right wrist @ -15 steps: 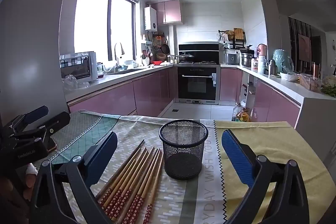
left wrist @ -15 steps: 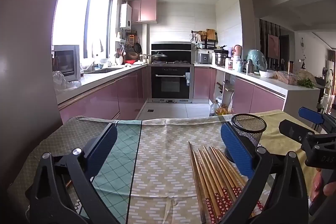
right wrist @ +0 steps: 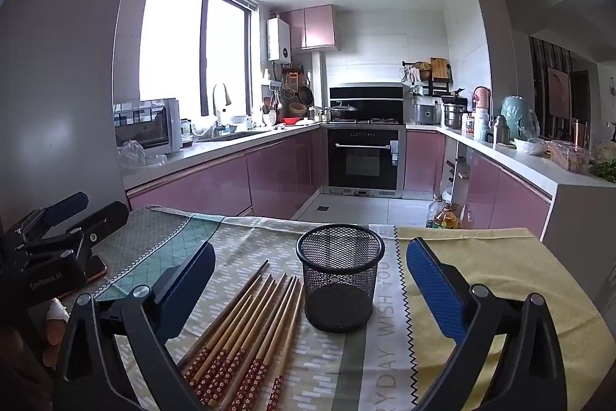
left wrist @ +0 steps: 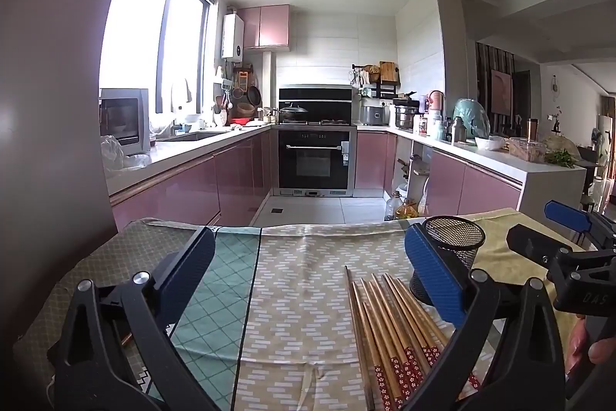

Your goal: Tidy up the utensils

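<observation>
Both jaws released, empty; chopsticks (right wrist: 246, 334) beside mesh cup (right wrist: 338, 280); phone (right wrist: 96, 270), perhaps, left.

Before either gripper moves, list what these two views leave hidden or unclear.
- Chopsticks: red patterned ends run under the right gripper's frame in the right wrist view, so no exact count.
- Mesh cup: in the left wrist view a blue finger hides its left side and base.
- Left gripper: cut off by the left edge of the right wrist view.
- Flat thing under it: mostly covered, unidentifiable.
</observation>
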`<state>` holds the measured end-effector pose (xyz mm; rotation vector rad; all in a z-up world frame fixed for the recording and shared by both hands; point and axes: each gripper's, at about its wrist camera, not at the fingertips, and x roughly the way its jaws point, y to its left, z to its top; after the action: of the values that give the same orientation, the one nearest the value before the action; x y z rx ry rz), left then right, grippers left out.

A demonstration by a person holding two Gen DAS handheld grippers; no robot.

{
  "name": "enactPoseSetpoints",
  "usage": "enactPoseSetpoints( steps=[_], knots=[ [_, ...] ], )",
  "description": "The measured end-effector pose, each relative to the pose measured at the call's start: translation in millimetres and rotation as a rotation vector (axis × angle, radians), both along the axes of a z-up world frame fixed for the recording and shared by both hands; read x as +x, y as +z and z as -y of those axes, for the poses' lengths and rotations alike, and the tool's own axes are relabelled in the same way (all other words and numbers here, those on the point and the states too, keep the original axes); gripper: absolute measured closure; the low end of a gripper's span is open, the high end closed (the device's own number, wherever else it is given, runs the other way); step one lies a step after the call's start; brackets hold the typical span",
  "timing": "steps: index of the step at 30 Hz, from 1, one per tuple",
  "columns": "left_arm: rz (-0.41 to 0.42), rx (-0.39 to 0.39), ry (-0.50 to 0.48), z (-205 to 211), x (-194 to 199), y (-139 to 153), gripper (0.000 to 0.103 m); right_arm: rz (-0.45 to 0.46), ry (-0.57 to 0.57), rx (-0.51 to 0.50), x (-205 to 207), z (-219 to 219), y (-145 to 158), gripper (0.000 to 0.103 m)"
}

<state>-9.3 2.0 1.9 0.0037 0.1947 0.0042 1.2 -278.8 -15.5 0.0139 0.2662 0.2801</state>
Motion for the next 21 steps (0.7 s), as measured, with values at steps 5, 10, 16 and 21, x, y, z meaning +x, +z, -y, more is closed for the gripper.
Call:
enactPoseSetpoints(
  steps=[5, 10, 16, 21],
  knots=[
    [-0.003, 0.002, 0.000, 0.2, 0.7, 0.4, 0.006, -0.002, -0.002, -0.001, -0.4, -1.3, 0.7, 0.007],
    [-0.004, 0.002, -0.001, 0.5, -0.9, 1.9, 0.006, 0.001, -0.001, -0.002, -0.7, -1.6, 1.5, 0.007],
    [-0.004, 0.003, -0.001, 1.4, -0.2, 1.5, 0.006, 0.005, -0.002, -0.002, -0.4, -2.7, 1.5, 0.007],
    [-0.004, 0.002, 0.000, 0.8, 0.0, 1.6, 0.006, 0.012, -0.005, -0.005, -1.2, -5.3, 1.9, 0.007]
  ],
)
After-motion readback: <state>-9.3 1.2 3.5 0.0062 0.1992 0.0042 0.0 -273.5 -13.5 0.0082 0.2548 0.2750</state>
